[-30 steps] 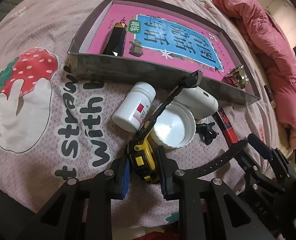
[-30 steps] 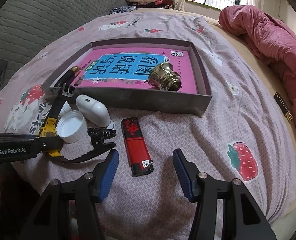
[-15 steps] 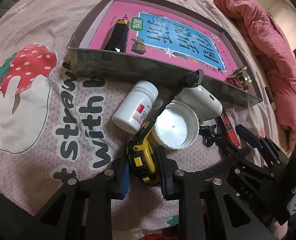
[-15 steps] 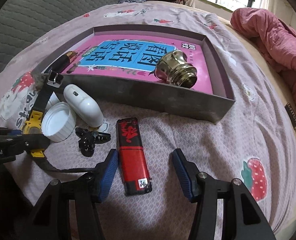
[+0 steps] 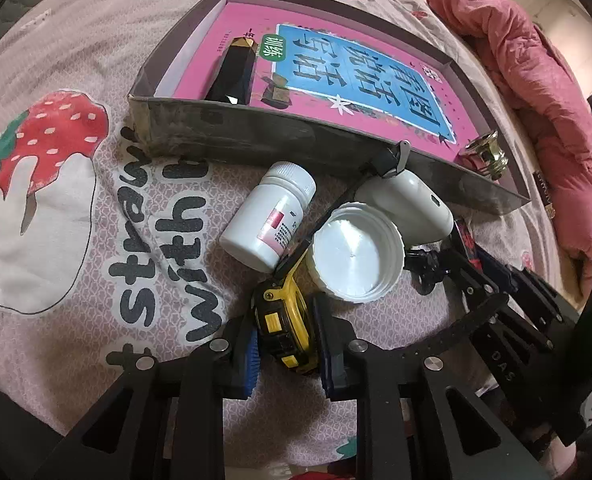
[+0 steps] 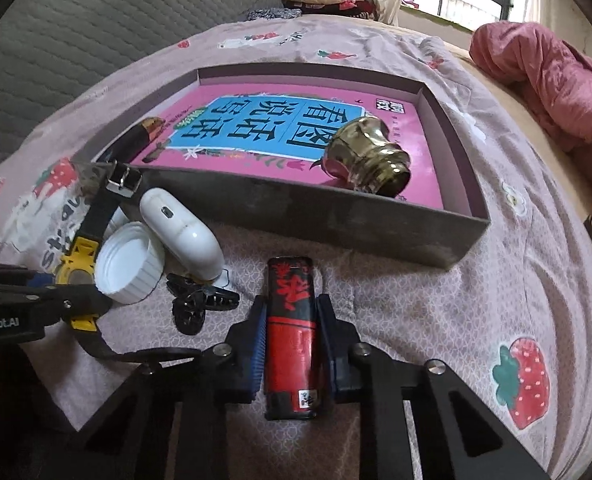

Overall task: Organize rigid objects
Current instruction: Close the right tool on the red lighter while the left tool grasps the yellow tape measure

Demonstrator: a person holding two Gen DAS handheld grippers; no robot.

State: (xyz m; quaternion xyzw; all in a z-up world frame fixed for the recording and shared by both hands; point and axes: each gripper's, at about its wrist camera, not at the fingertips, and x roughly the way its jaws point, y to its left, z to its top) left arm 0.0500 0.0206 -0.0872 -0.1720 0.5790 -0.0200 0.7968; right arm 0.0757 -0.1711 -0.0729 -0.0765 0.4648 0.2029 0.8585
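Left claw (image 5: 286, 344) clamped on yellow watch (image 5: 282, 330), right claw (image 6: 292, 344) squeezing red lighter (image 6: 292, 340), both near the box (image 6: 335, 216).

Soft window daylight, fisheye-warped edges, sharp

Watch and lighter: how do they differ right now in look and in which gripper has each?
The watch is yellow and black with a long strap; the lighter is a red and black block. The watch sits in the left gripper; the lighter sits in the right gripper. The watch touches the white cap; the lighter lies apart. Both rest on the bedspread, outside the box.
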